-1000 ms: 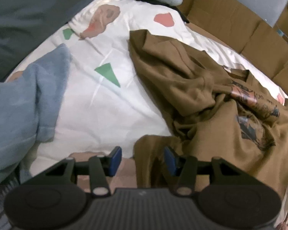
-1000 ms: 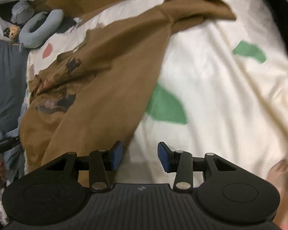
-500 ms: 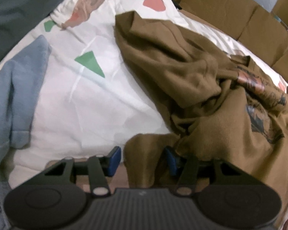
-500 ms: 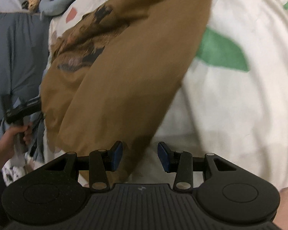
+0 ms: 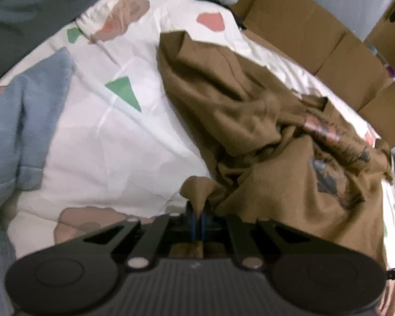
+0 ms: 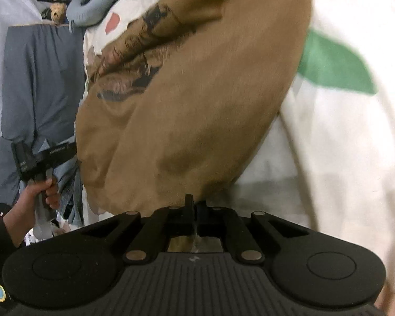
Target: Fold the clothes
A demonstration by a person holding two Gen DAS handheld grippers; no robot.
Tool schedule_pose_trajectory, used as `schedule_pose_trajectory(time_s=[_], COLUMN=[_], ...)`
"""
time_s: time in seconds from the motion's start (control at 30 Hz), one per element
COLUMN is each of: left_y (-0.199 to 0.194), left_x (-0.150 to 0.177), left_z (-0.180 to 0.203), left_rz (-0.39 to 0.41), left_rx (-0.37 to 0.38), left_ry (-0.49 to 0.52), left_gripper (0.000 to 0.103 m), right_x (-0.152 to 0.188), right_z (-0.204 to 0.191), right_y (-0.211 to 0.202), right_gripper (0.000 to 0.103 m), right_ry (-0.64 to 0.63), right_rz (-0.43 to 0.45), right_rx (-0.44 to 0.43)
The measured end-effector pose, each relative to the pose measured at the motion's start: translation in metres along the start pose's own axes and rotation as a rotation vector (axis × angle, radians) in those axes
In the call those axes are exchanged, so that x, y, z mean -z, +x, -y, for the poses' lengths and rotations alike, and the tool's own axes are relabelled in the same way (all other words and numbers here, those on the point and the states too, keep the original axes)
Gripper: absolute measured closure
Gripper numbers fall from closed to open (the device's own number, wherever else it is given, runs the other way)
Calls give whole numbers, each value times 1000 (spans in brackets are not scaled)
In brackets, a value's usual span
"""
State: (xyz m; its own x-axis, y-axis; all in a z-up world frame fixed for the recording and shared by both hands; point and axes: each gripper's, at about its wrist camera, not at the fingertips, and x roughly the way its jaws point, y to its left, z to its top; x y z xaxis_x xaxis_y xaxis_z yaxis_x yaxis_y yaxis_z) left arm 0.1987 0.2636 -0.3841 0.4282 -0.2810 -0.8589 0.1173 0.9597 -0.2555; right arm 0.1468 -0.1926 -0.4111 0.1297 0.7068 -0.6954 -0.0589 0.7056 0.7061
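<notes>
A brown shirt (image 5: 263,137) with a dark printed picture lies crumpled on the white patterned bedsheet (image 5: 113,142). My left gripper (image 5: 198,217) is at the shirt's near corner. Its jaws are closing tight, and the blue pads pinch a peak of brown cloth that sticks up between them. In the right wrist view the same shirt (image 6: 197,100) spreads away from my right gripper (image 6: 195,205). Its jaws are closing fully on the shirt's near hem, which runs in between the fingertips. A person's hand (image 6: 39,194) holds the left gripper's handle at the far left.
A light blue blanket (image 5: 21,121) lies at the left of the bed. Brown cardboard boxes (image 5: 316,34) line the far side. A grey cover (image 6: 39,84) and a blue neck pillow (image 6: 92,2) lie beyond the shirt. Green and red shapes mark the sheet.
Both grippers were open and now stand shut on the brown shirt. The left one pinched the near corner. The right one came down to the shirt's hem.
</notes>
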Motion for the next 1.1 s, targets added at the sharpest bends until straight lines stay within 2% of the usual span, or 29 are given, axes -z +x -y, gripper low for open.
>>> schedule_pose_trajectory(time_s=[0.23,0.43,0.57,0.73,0.87,1.1], left_y=[-37,-68,-89,-109,-121,-136], left_x=[15,46,63,76,89,121], left_z=[2,5,12,31,44,45], left_rz=[47,36,11,-34,-77,-163], left_rx=[-5,21,36,62,80,102], left_ry=[-93,-147,-178,-155,-140,-193], left_gripper=[99,99,99,99,99,99], right_x=[-10,-20,-23,-17,-11,0], right_z=[-1,3,4,2,1,-1], right_y=[-45,-81,-105,-137,-156,-183], right_gripper=[103,103,103,103,103,103], right_ry=[-3,16,21,37,37,27], right_rz=[87,155,215,272,285,287], right_rx=[62,144,176,202,224,261])
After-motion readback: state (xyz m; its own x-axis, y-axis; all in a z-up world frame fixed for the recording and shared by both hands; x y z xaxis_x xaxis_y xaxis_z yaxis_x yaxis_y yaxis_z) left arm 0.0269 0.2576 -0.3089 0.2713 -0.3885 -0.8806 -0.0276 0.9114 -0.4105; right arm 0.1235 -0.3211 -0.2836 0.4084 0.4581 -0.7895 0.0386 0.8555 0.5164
